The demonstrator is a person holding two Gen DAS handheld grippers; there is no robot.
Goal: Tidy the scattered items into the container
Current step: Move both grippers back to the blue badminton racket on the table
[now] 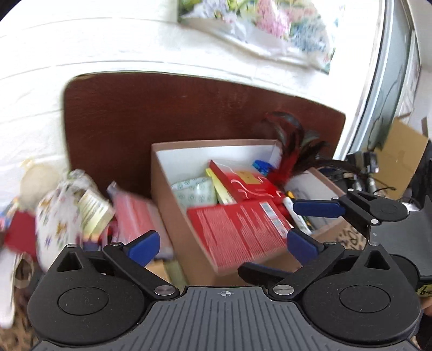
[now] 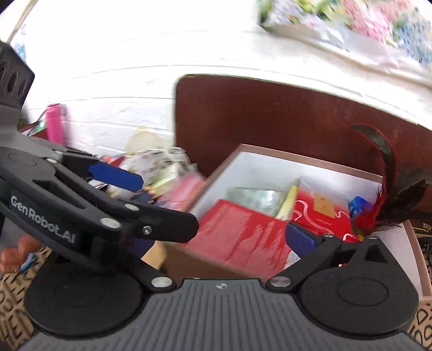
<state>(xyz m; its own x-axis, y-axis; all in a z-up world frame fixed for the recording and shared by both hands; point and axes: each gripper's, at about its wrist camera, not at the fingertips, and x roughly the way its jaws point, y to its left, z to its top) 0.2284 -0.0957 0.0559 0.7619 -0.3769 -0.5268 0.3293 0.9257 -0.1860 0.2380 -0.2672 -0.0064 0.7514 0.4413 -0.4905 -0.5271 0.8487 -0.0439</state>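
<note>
A brown cardboard box (image 1: 172, 205) with a white inside holds a large red box (image 1: 237, 235), a second red box (image 1: 243, 183), a patterned packet (image 1: 194, 191), a white pen (image 1: 297, 216) and red-black feathers (image 1: 294, 151). The large red box leans over the box's front rim. My left gripper (image 1: 221, 244) is open and empty, just in front of it. My right gripper (image 2: 226, 237) is open and empty over the same box (image 2: 415, 243); its left finger is hidden behind the left gripper's arm (image 2: 81, 205). The right gripper also shows in the left wrist view (image 1: 318, 209).
Left of the box lie a pink pack (image 1: 135, 216), a butterfly-print bag (image 1: 59, 216) and a red item (image 1: 19, 235). A dark wooden board (image 1: 162, 113) stands behind. A pink bottle (image 2: 54, 124) stands far left. A floral cloth (image 1: 259, 24) lies on the white surface.
</note>
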